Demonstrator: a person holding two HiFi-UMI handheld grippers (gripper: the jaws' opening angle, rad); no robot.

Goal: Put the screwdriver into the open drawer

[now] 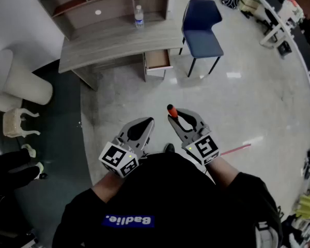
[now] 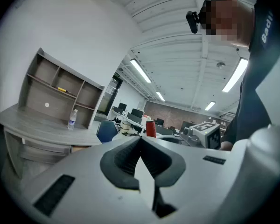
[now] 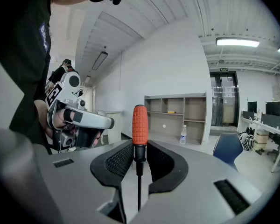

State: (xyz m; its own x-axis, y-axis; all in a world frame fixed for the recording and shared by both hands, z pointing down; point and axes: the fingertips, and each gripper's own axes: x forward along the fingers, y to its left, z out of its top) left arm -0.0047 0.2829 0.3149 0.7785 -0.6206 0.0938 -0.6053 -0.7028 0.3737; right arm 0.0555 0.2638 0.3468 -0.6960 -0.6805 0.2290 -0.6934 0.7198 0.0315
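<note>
Right gripper (image 3: 140, 147) fingers clamp screwdriver (image 3: 139, 125): orange knurled handle, black collar, thin shaft; left gripper (image 2: 140, 142) fingers together.

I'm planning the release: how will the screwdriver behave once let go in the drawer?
Probably rigid: the screwdriver stands straight in the right gripper. Its round handle suggests it may roll in the drawer. Its textured orange surface likely resists slipping.

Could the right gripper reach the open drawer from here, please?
Probably not yet: the right gripper, holding the screwdriver, is well short of the open drawer. The bare floor between looks free, and the blue chair stands off to the side.
</note>
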